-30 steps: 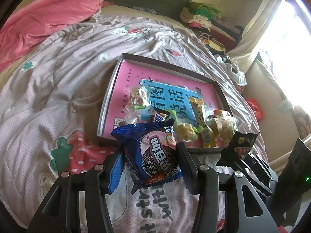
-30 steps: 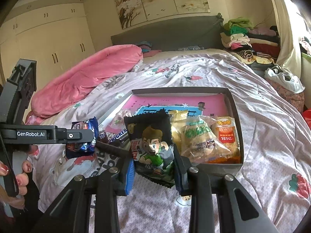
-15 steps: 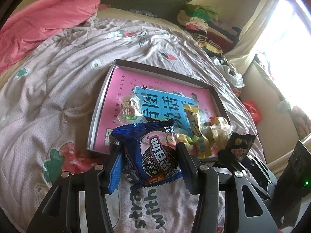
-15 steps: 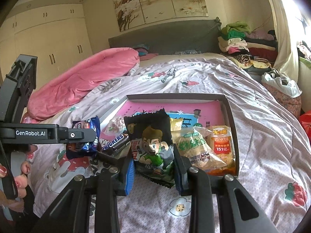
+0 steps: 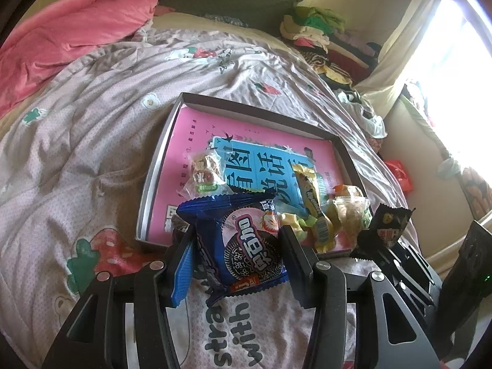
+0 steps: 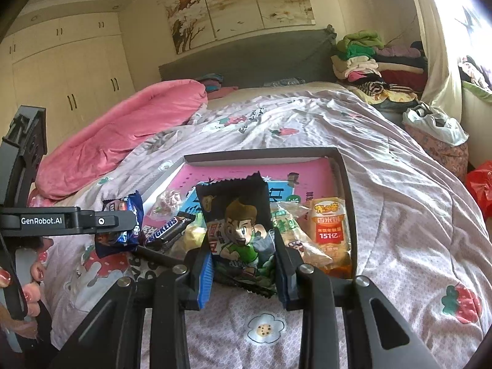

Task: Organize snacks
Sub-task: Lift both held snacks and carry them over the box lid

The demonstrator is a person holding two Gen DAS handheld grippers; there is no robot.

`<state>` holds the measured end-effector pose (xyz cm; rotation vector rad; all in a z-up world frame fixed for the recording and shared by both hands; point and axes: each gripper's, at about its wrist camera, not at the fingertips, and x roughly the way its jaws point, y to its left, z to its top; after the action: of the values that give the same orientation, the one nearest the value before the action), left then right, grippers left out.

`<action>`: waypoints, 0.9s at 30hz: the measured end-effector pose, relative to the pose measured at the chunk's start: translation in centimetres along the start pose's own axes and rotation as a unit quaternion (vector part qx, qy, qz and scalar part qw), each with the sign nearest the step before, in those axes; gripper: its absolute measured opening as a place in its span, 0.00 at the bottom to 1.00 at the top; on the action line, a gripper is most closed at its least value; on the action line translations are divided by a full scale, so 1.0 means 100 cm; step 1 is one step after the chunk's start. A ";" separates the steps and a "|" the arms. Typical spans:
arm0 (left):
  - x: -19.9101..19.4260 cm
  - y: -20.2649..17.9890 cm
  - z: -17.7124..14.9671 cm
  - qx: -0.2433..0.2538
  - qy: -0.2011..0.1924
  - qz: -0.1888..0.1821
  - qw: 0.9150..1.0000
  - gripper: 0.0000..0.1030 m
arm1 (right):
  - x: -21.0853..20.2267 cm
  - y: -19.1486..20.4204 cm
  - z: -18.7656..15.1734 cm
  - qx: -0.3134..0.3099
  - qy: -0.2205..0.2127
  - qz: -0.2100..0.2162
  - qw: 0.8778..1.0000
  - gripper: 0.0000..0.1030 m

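Observation:
My left gripper (image 5: 238, 246) is shut on a blue Oreo packet (image 5: 246, 243), held just short of the near edge of a shallow box (image 5: 160, 160) with a pink and blue bottom. My right gripper (image 6: 241, 252) is shut on a black snack packet (image 6: 240, 224) printed with a cartoon boy, also at the box's (image 6: 346, 184) near edge. Several snacks lie in the near end of the box: a clear candy bag (image 5: 204, 173), a yellow bar (image 5: 310, 196), an orange rice cracker pack (image 6: 330, 224) and a Snickers bar (image 6: 164, 227). The left gripper (image 6: 123, 224) with its Oreo packet shows at left in the right wrist view.
The box lies on a bed with a pale strawberry-print quilt (image 5: 77, 160). A pink duvet (image 6: 123, 132) is heaped at the far left by the grey headboard (image 6: 246, 58). Folded clothes (image 6: 375, 64) are stacked at the far right. A hand (image 6: 30, 276) grips the left tool.
Both views have pulled back slightly, so the box sits a little farther away and lower in frame. Both packets stay gripped as before.

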<state>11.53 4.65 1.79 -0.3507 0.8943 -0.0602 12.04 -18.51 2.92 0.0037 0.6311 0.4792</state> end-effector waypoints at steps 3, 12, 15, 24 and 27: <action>0.004 0.001 0.000 -0.001 0.002 0.001 1.000 0.52 | 0.003 0.000 0.000 -0.003 0.000 -0.002 1.000 0.32; 0.011 0.000 -0.001 0.001 0.005 0.004 1.000 0.52 | 0.014 -0.004 0.001 -0.001 0.005 -0.005 1.000 0.32; 0.012 0.000 -0.001 0.001 0.005 0.005 1.000 0.52 | 0.019 -0.004 0.002 -0.001 0.009 -0.005 1.000 0.32; 0.012 0.000 0.004 0.005 -0.004 0.008 1.000 0.52 | 0.028 -0.002 0.005 -0.006 0.006 -0.002 1.000 0.32; 0.012 -0.001 0.007 0.006 -0.006 0.009 1.000 0.52 | 0.028 -0.002 0.006 -0.004 0.005 0.000 1.000 0.32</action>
<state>12.83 4.54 1.30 -0.3313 0.8851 -0.0481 14.44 -17.41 1.77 -0.0066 0.6384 0.4830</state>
